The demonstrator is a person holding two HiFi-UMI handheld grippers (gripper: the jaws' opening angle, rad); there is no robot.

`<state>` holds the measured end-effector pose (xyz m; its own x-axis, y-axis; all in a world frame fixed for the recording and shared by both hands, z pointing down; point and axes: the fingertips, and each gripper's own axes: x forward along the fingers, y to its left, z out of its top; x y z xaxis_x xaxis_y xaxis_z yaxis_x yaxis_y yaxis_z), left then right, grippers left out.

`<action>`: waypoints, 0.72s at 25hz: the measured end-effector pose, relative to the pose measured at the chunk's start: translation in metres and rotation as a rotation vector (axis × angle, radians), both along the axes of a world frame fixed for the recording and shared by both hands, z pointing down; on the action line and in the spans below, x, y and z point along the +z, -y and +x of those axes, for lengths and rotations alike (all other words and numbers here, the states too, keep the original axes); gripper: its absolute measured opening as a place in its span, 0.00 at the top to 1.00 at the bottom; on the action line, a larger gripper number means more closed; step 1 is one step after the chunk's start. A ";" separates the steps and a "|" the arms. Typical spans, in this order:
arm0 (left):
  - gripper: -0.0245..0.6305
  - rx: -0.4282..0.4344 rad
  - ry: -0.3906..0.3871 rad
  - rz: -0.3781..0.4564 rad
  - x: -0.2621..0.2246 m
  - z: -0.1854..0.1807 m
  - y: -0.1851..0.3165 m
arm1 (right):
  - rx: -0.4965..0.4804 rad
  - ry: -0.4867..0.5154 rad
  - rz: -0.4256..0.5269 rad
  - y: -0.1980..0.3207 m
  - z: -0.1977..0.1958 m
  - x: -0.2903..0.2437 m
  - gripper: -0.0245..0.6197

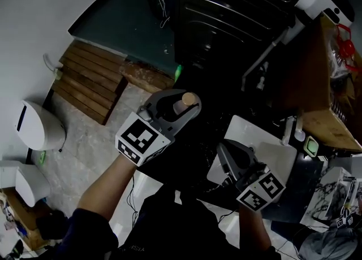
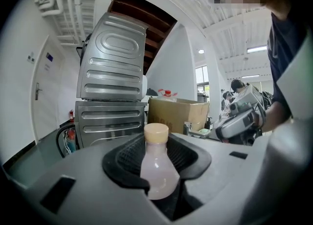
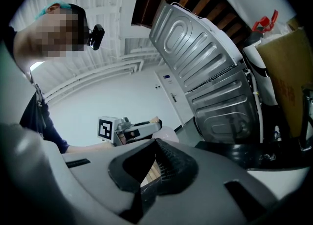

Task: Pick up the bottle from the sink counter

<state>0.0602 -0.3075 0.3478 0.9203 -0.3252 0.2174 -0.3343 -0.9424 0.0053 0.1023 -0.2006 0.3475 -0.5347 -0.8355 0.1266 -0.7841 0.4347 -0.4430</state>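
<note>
Pinkish bottle (image 2: 157,170) sits clamped upright in the left gripper (image 1: 181,106) fingers, held up in the air, so the pickup looks done, while the right gripper (image 3: 154,143) fingers are closed and empty.

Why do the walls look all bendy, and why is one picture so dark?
Left gripper view: a wide lens bows the steel cabinet and blackens the corners; the bottle looks sharp. Right gripper view: same bowing, the ceiling washed out bright. Head view: dim, the black machine almost lost in shadow, the pale floor lighter.
</note>
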 end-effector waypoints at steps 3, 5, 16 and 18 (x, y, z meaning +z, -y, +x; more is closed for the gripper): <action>0.75 -0.011 -0.010 -0.006 -0.005 -0.006 -0.011 | -0.008 0.000 0.006 -0.004 -0.004 -0.003 0.93; 0.75 -0.017 -0.012 -0.004 -0.008 -0.009 -0.017 | -0.011 0.000 0.010 -0.006 -0.007 -0.006 0.93; 0.75 -0.047 -0.015 -0.029 -0.014 -0.025 -0.047 | -0.034 -0.002 0.035 -0.013 -0.020 -0.022 0.93; 0.75 -0.052 -0.023 -0.030 -0.011 -0.027 -0.052 | -0.037 -0.001 0.038 -0.014 -0.021 -0.023 0.93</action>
